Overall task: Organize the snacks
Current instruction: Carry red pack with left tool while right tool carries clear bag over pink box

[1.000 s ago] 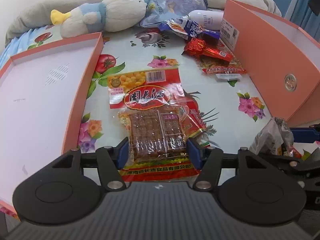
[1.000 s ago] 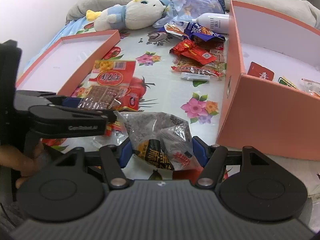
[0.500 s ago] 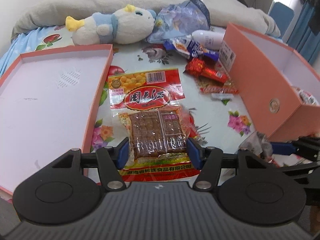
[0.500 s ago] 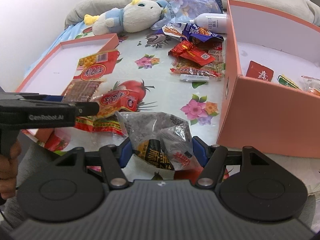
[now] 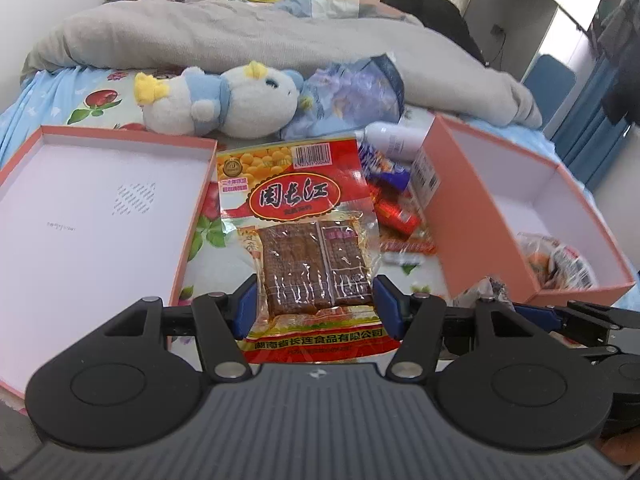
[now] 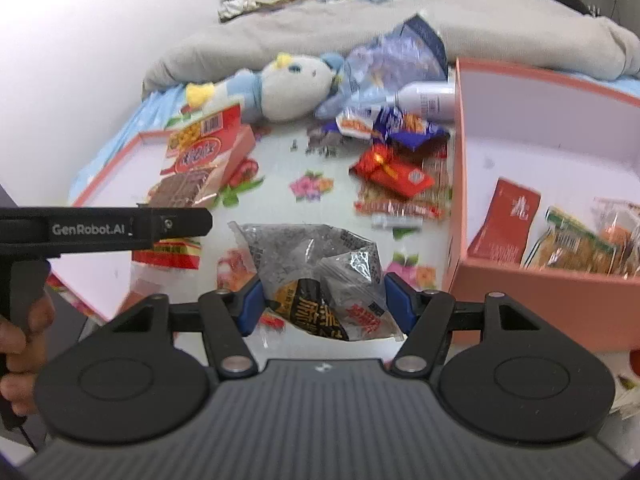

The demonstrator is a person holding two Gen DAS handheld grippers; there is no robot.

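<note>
Left claw: the left gripper (image 5: 314,300) is clamped on the red snack pack (image 5: 298,216), with a blue pad on each side of it.
Right claw: the right gripper (image 6: 322,306) is clamped on the crinkly grey snack bag (image 6: 316,276) in the same way.
What changed: a moment ago both packs sat low, close to the flowery cloth (image 6: 280,152). Now both are lifted up, and more of the bed and the room shows in both views.
Red pack now: it hangs in the air, between the flat pink lid (image 5: 100,208) and the deep pink box (image 5: 516,208).
Grey bag now: it hangs in the air just left of the deep pink box, near its front corner.
Inside the box: a few snacks already lie there, a red packet (image 6: 508,220) and some clear bags (image 6: 580,244).
Still on the cloth: loose snacks lie in a heap beside the box (image 6: 396,168), next to a white bottle (image 6: 424,100) and a plush toy (image 6: 280,88).
What it means: both picks look good. The next step is probably to carry the two packs over the box wall and let go.
Watch out: the red pack is long and floppy, so its far end could catch on the wall.
</note>
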